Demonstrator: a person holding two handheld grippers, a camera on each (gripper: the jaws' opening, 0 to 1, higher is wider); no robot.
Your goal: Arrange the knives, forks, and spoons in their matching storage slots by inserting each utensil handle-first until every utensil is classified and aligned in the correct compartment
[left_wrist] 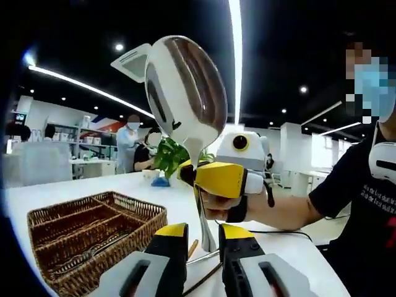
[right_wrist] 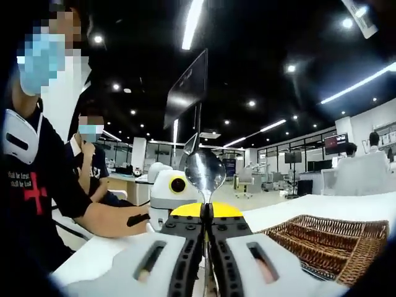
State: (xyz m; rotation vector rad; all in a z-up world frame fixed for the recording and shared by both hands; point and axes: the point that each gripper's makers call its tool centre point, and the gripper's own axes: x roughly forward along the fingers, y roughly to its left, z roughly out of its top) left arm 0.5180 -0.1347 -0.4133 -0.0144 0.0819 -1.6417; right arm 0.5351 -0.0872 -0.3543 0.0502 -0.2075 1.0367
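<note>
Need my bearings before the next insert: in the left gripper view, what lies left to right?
Wicker tray on the white table → spoon, bowl up → right gripper holding it → the person's forearm.

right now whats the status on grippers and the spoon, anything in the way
Left gripper and right gripper both shut on spoon, bowl up. Wicker tray on table, one utensil inside. Nothing blocking.
</note>
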